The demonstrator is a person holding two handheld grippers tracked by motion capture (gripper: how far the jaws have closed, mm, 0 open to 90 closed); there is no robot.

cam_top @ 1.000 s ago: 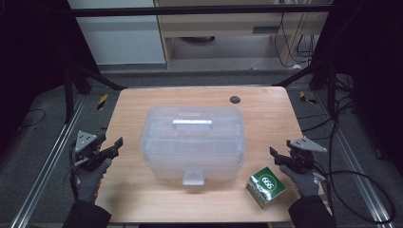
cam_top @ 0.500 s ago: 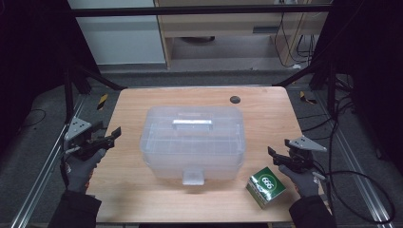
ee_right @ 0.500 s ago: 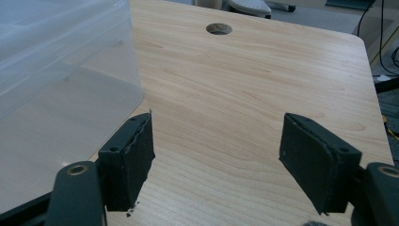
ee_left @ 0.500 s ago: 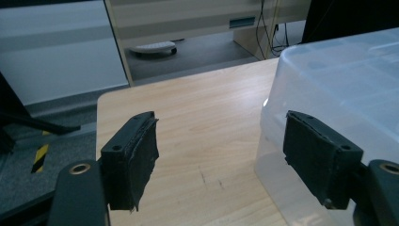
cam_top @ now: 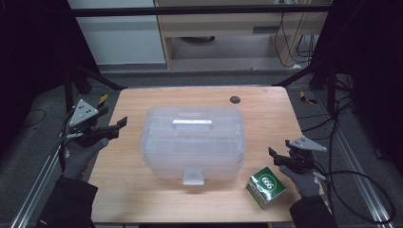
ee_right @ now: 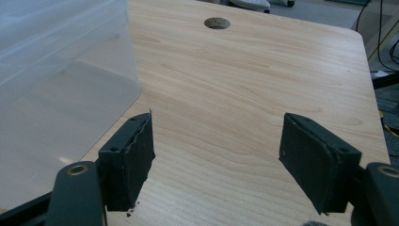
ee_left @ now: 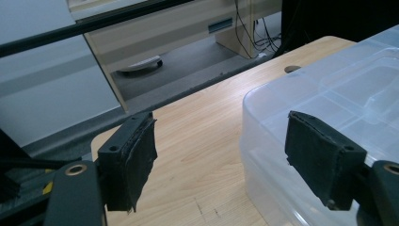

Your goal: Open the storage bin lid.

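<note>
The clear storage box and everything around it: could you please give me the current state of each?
Clear storage box: lid on, front latch down, upright mid-table.
Green carton: closed, lying on the table beside the right gripper, untouched.
Left gripper: jaws have just been opening, nothing between them, raised beside the box.
Right gripper: open, empty, near the carton.
Table: cable hole uncovered.

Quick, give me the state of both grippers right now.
Left gripper: open, jaws just widened, nothing between them, beside the clear plastic box.
Right gripper: open, nothing held, next to the green carton.
</note>
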